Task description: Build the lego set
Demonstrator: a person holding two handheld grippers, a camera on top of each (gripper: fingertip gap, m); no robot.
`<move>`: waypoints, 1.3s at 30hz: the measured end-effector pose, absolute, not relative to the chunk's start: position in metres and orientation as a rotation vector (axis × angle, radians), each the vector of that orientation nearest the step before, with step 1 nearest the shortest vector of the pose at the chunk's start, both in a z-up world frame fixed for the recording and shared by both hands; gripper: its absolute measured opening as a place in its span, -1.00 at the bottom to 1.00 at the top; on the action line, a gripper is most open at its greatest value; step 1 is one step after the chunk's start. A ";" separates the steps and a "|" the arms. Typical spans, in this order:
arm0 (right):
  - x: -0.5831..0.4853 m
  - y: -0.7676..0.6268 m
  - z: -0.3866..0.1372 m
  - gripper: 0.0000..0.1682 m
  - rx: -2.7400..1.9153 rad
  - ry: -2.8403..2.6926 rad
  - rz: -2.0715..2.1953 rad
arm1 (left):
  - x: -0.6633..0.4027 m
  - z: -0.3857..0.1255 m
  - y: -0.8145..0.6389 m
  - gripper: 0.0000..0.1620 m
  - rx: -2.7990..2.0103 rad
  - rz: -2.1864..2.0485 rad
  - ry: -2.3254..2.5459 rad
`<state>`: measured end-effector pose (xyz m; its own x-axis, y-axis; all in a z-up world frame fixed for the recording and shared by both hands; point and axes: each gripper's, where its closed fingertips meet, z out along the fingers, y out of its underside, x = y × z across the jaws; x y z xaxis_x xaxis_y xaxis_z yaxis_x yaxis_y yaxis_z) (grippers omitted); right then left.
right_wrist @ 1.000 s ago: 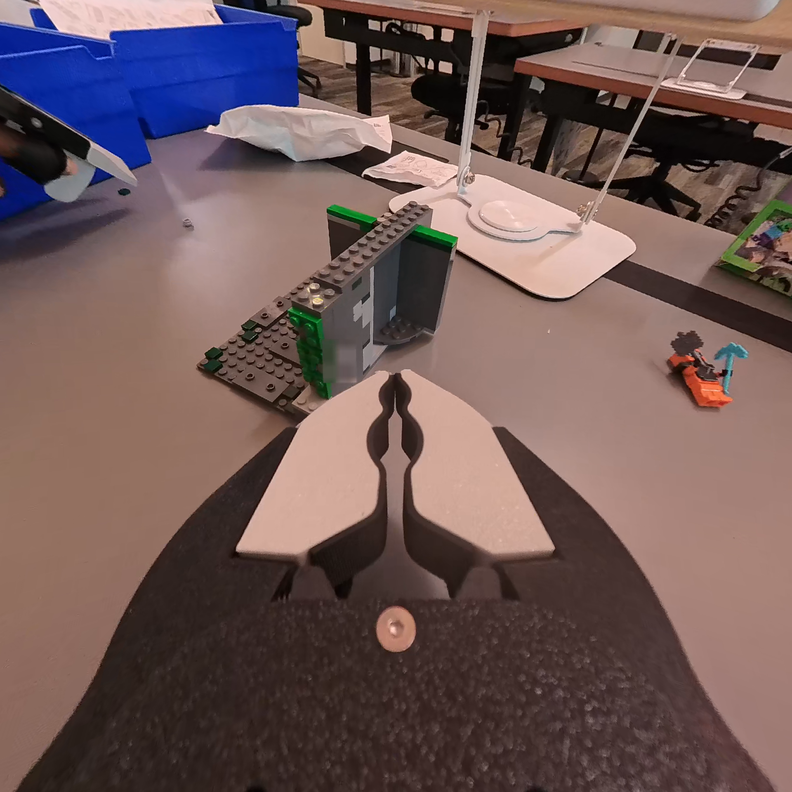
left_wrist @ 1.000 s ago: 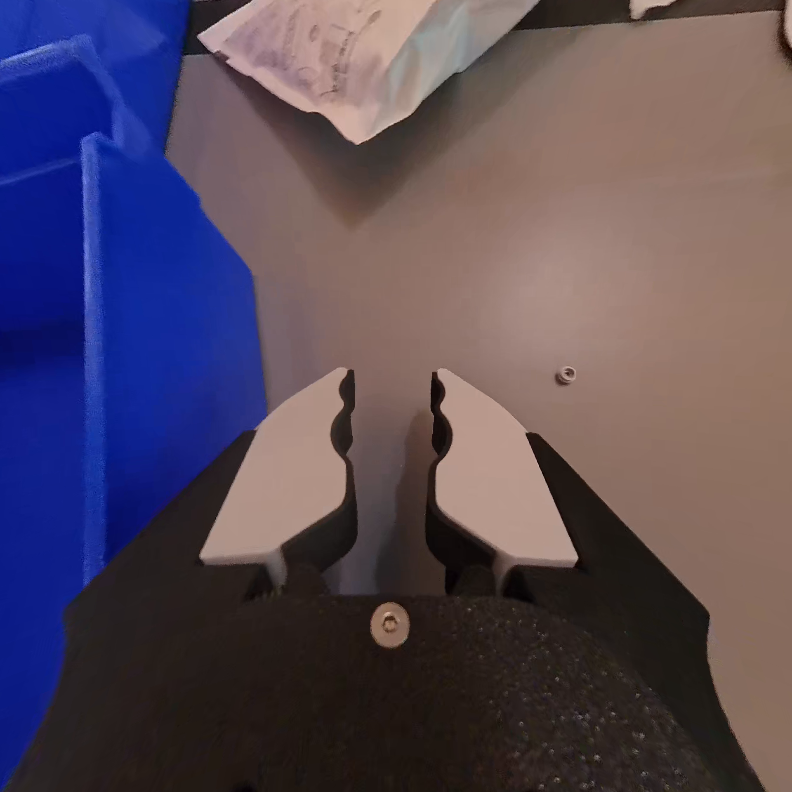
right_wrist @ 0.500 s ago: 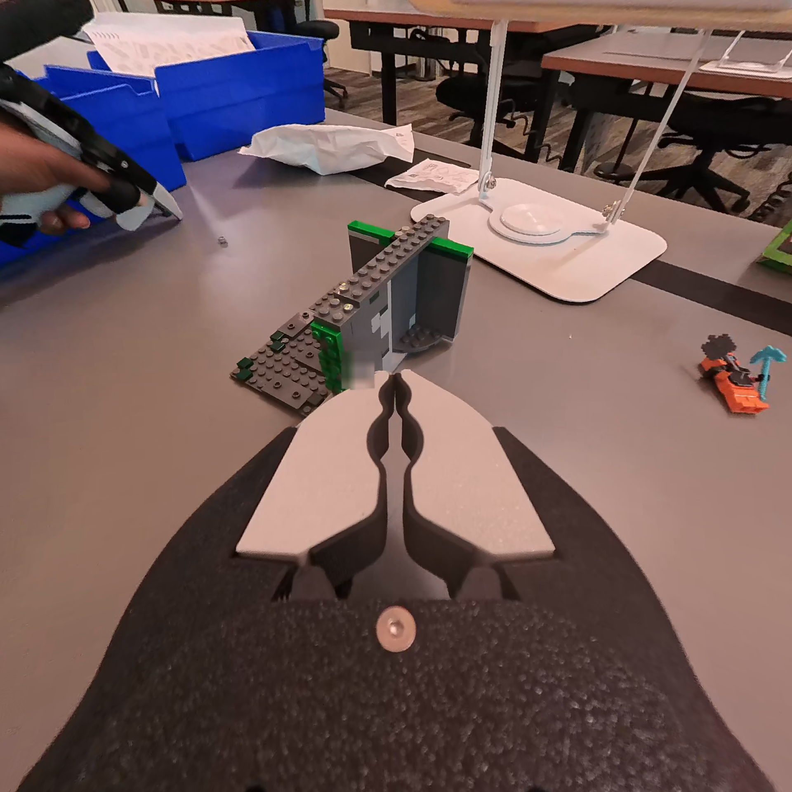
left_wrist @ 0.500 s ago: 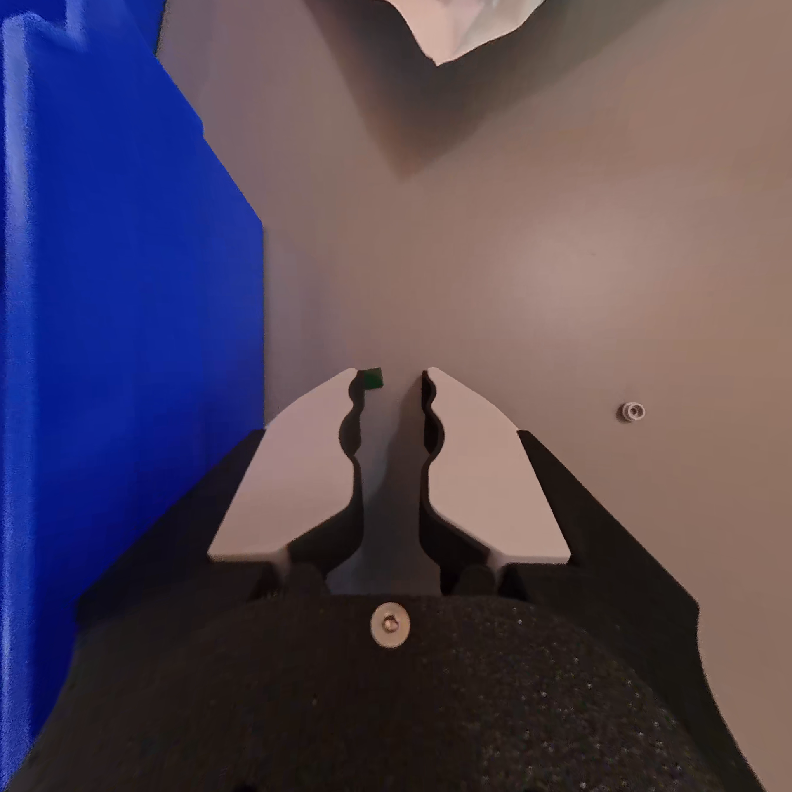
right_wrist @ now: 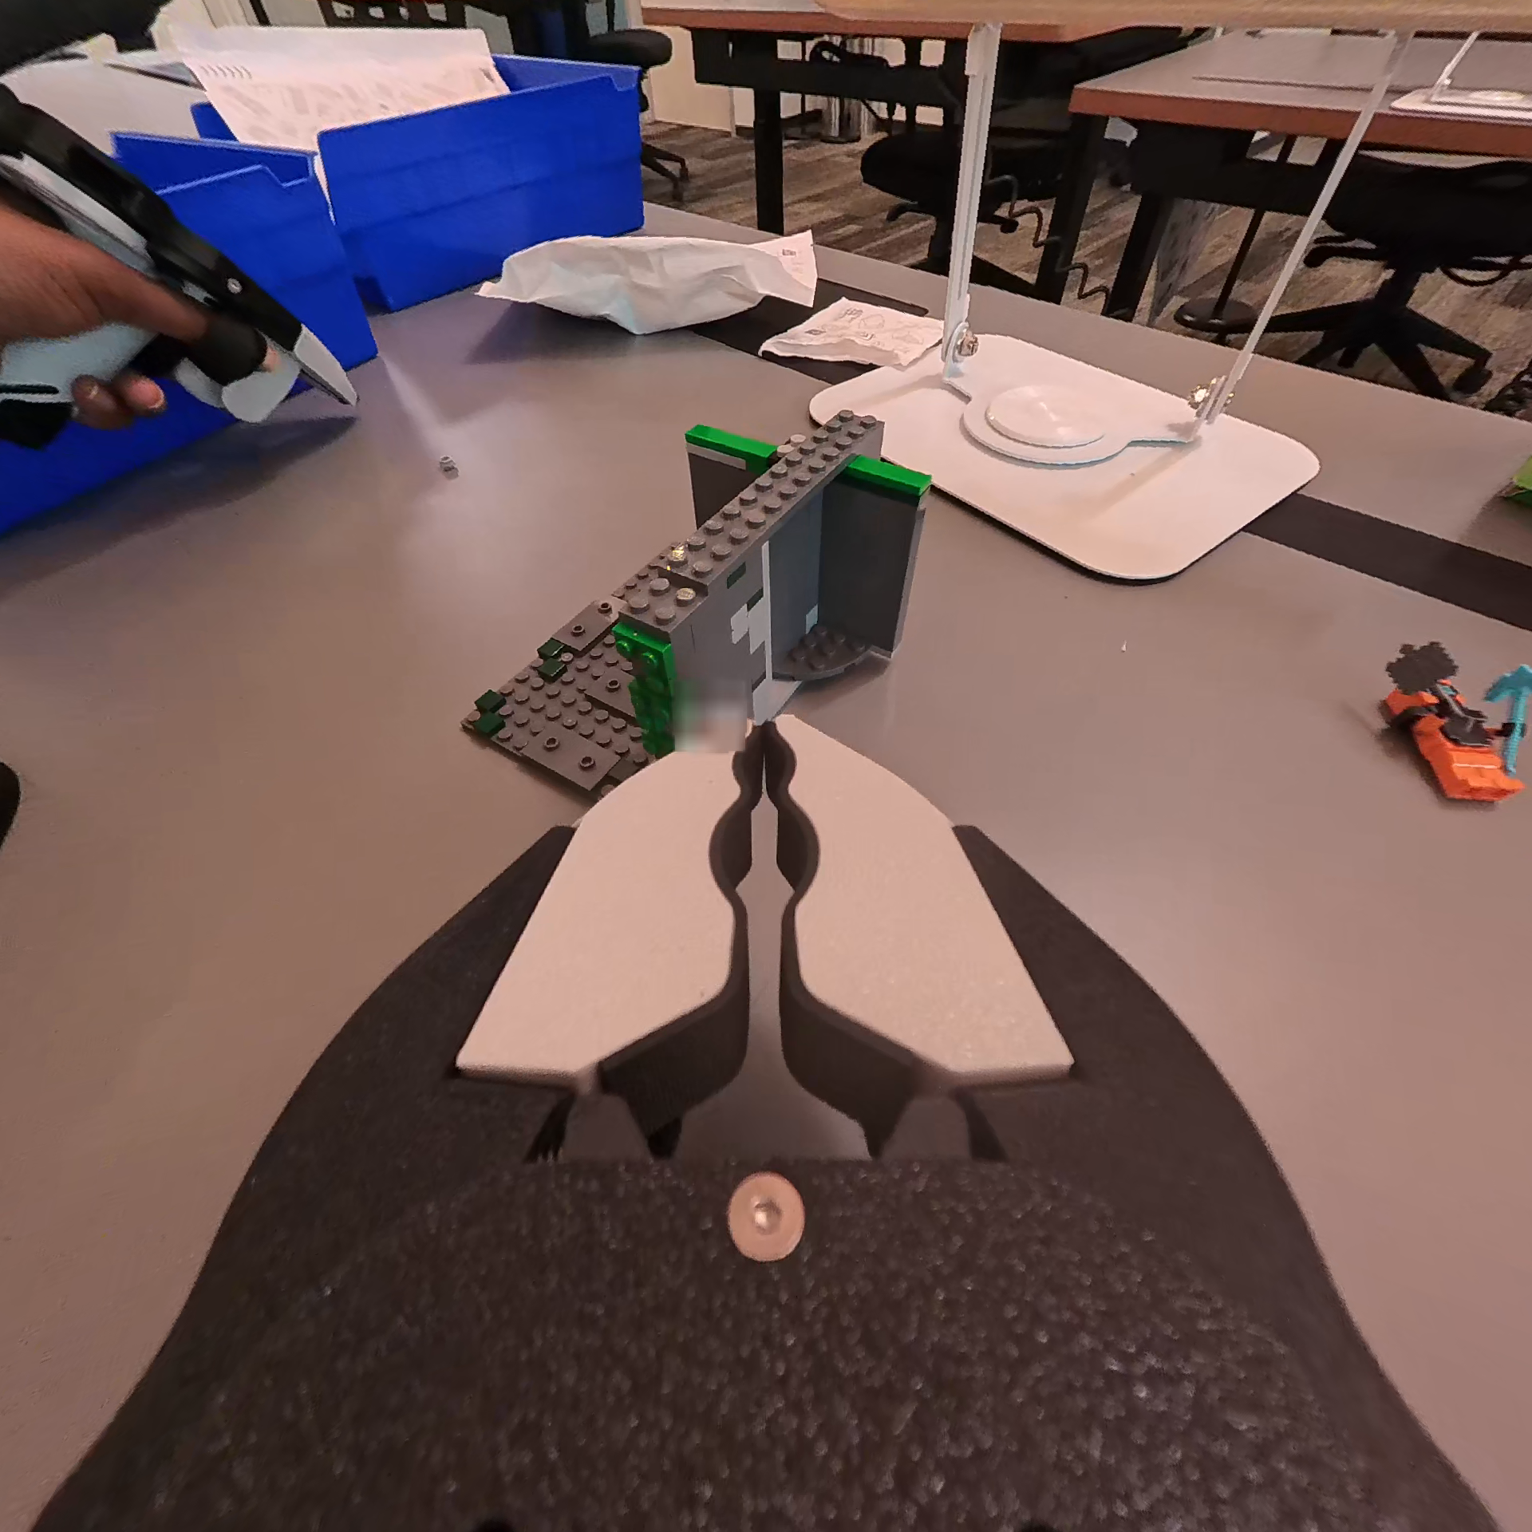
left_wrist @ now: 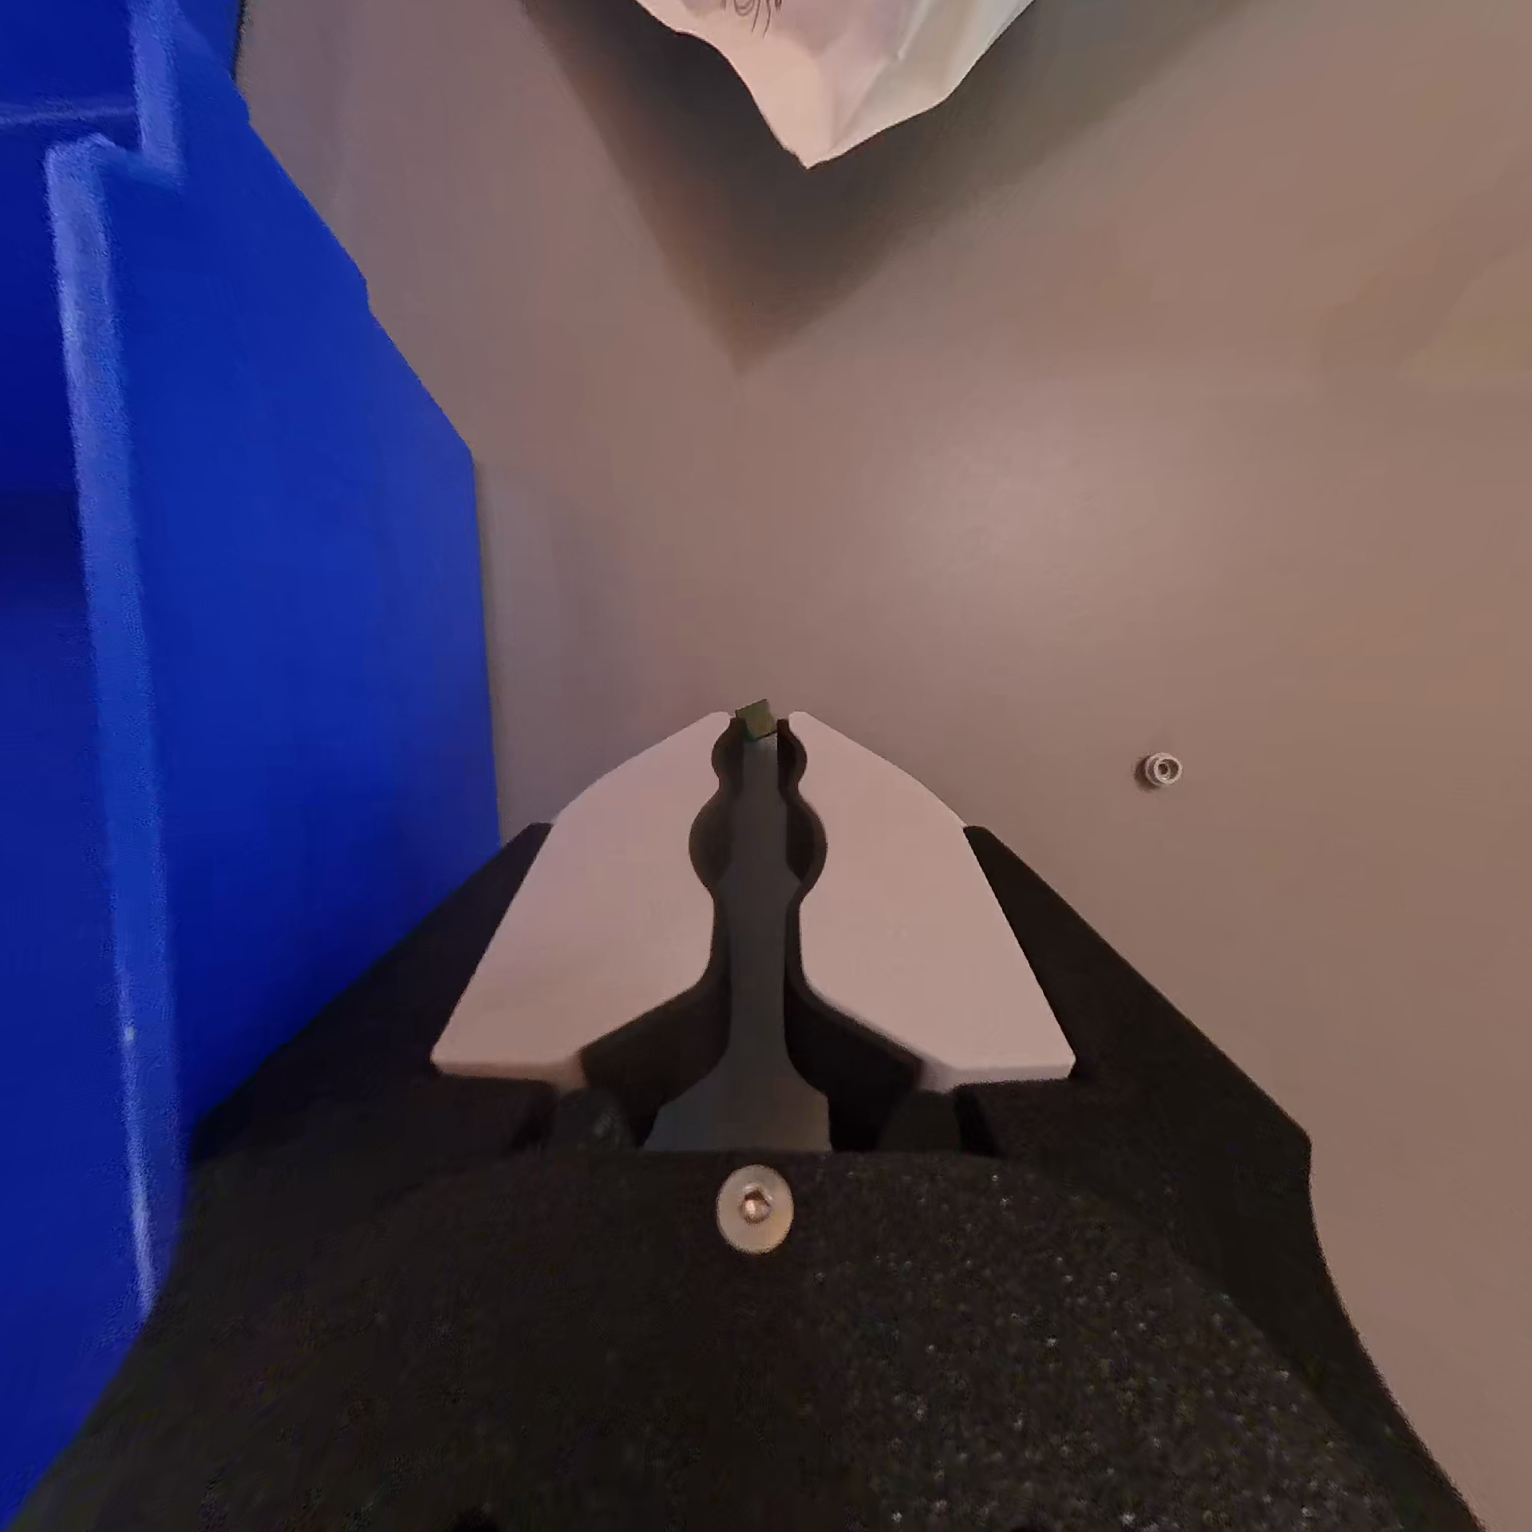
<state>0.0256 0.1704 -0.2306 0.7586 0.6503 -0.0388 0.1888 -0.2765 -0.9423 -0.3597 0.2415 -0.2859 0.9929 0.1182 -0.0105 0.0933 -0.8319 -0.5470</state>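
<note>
Blue bin (left_wrist: 249,663) close left; right open

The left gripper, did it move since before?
Yes. In the right wrist view the left gripper has come farther in from the left edge, past the blue bin, toward the grey stud. Its jaws have also closed on a tiny green piece.

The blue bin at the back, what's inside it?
White printed paper sheets stick up out of the far blue bin. Its walls hide whatever lies beneath them. The nearer blue bin shows nothing of its inside.
</note>
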 end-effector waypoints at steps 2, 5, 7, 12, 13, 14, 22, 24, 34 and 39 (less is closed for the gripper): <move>0.025 0.170 -0.231 -1.00 -1.833 -0.655 0.513 | -0.363 -0.286 0.241 -0.85 -2.556 0.101 -0.149; 0.024 0.169 -0.230 -1.00 -1.829 -0.658 0.513 | -0.362 -0.289 0.243 -0.84 -2.554 0.092 -0.171; 0.025 0.169 -0.229 -1.00 -1.827 -0.655 0.516 | -0.361 -0.288 0.244 -0.89 -2.543 0.079 -0.179; 0.025 0.169 -0.229 -1.00 -1.828 -0.653 0.525 | -0.356 -0.287 0.246 -0.84 -2.550 0.082 -0.145; 0.025 0.169 -0.229 -1.00 -1.829 -0.654 0.525 | -0.356 -0.288 0.246 -0.82 -2.554 0.092 -0.141; 0.025 0.169 -0.229 -1.00 -1.829 -0.655 0.524 | -0.355 -0.289 0.246 -0.81 -2.561 0.095 -0.137; 0.025 0.169 -0.229 -1.00 -1.832 -0.654 0.529 | -0.353 -0.296 0.246 -0.90 -2.595 0.111 -0.109; 0.025 0.169 -0.229 -1.00 -1.831 -0.655 0.529 | -0.350 -0.296 0.246 -0.90 -2.599 0.104 -0.093; 0.024 0.169 -0.230 -1.00 -1.836 -0.660 0.526 | -0.279 -0.286 0.255 -0.88 -2.609 -0.010 0.185; 0.025 0.169 -0.230 -1.00 -1.838 -0.655 0.534 | -0.266 -0.287 0.261 -0.79 -2.627 -0.012 0.235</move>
